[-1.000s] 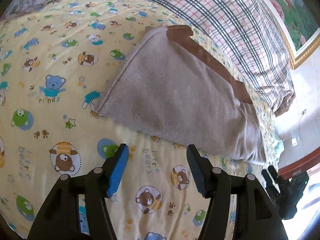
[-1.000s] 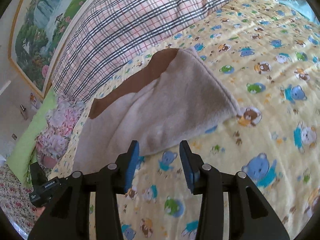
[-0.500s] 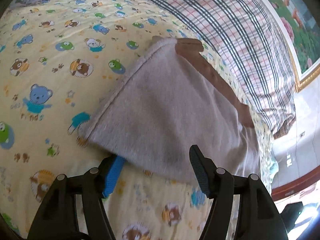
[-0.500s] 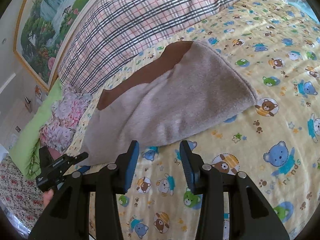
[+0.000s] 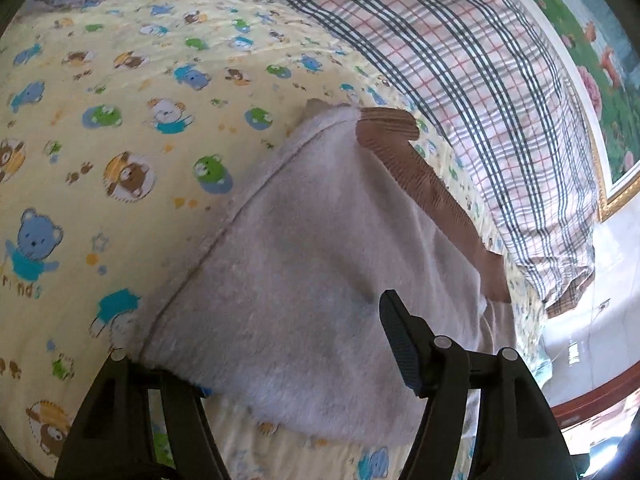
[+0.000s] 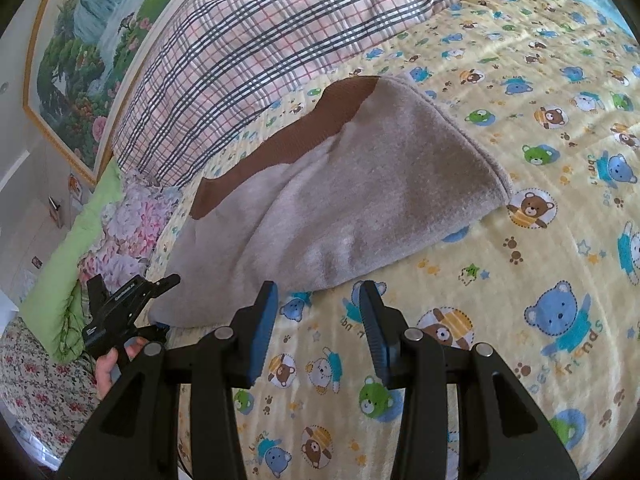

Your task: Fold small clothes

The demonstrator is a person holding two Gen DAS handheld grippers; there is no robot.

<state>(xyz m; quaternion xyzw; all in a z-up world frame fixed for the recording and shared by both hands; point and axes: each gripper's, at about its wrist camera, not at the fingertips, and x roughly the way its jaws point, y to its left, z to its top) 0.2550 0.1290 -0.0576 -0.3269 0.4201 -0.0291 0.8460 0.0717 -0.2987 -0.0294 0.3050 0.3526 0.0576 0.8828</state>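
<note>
Since a second ago your left gripper [image 5: 296,364] has slid forward to straddle the near corner of the grey garment [image 6: 360,200] lying on the bear-print sheet [image 6: 540,280], jaws unclenched and just narrowing, your right gripper [image 6: 318,332] parted and empty beside its hem: closing now may pinch sheet too.
</note>
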